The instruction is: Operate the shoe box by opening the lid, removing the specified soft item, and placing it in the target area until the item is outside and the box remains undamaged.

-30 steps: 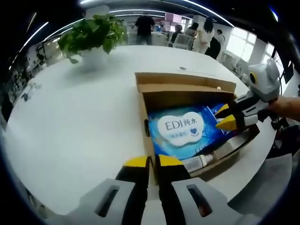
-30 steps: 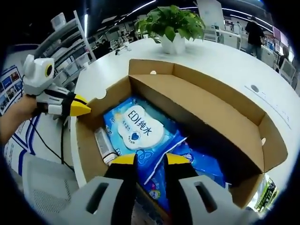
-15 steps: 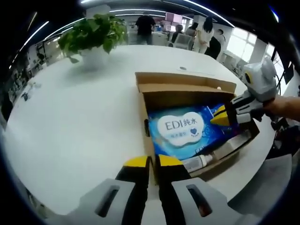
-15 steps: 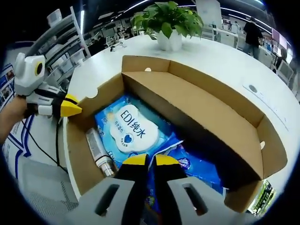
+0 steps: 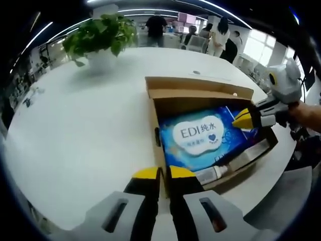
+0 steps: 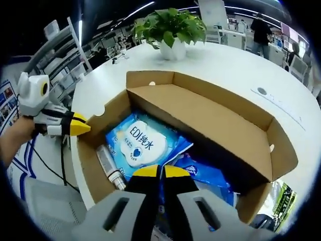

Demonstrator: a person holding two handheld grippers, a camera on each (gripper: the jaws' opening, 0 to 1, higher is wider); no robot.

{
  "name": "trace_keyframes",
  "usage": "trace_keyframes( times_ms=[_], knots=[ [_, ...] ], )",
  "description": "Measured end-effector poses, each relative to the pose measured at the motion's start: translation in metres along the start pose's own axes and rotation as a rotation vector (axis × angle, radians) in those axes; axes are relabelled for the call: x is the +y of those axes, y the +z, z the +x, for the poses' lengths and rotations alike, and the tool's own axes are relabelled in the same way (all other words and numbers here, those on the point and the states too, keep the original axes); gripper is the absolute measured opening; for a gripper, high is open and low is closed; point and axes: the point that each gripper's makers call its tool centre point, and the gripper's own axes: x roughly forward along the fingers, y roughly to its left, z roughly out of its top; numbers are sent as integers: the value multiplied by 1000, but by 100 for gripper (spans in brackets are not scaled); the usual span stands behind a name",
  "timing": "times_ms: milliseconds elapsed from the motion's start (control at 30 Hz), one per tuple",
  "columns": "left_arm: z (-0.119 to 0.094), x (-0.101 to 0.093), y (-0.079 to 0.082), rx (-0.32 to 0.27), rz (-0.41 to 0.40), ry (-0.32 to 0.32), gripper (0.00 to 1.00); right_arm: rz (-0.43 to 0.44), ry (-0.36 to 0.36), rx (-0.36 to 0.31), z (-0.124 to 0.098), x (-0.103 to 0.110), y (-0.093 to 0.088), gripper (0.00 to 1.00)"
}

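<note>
An open brown shoe box (image 5: 200,93) lies on a white table (image 5: 75,125). Inside it is a soft blue wipes pack (image 5: 200,135) with a white "EDI" label. My right gripper (image 6: 160,171) is shut on the near edge of that pack (image 6: 140,143). It enters the left gripper view from the right (image 5: 239,120), with its yellow tips on the pack's right end. My left gripper (image 5: 163,173) is shut at the box's near wall. In the right gripper view it sits at the box's left corner (image 6: 83,129). I cannot tell whether it pinches the cardboard.
A white tube (image 5: 215,173) lies along the box's near wall, and a second blue pack (image 6: 210,175) lies under the first. A potted plant (image 5: 100,40) stands at the table's far side. People stand in the background. A green packet (image 6: 281,201) lies beside the box.
My right gripper closed on the wipes pack's edge and drew back. The pack has shifted and its gripped end has risen slightly. The left gripper stays at the box wall.
</note>
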Motion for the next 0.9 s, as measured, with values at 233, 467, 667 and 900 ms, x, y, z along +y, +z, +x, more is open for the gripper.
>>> trace_keyframes(
  times_ms=[233,467,667,900],
  knots=[
    [0,0,0,11,6,0,3,-12,-16,-22,-12,-4,2,0],
    [1,0,0,22,10,3,3,-5,-34,-32,-25,-13,-4,0],
    [1,0,0,39,20,6,3,11,-41,-45,-34,-18,-7,0],
    [-3,-6,0,53,53,16,4,16,-48,-48,-40,-22,-13,0]
  ],
)
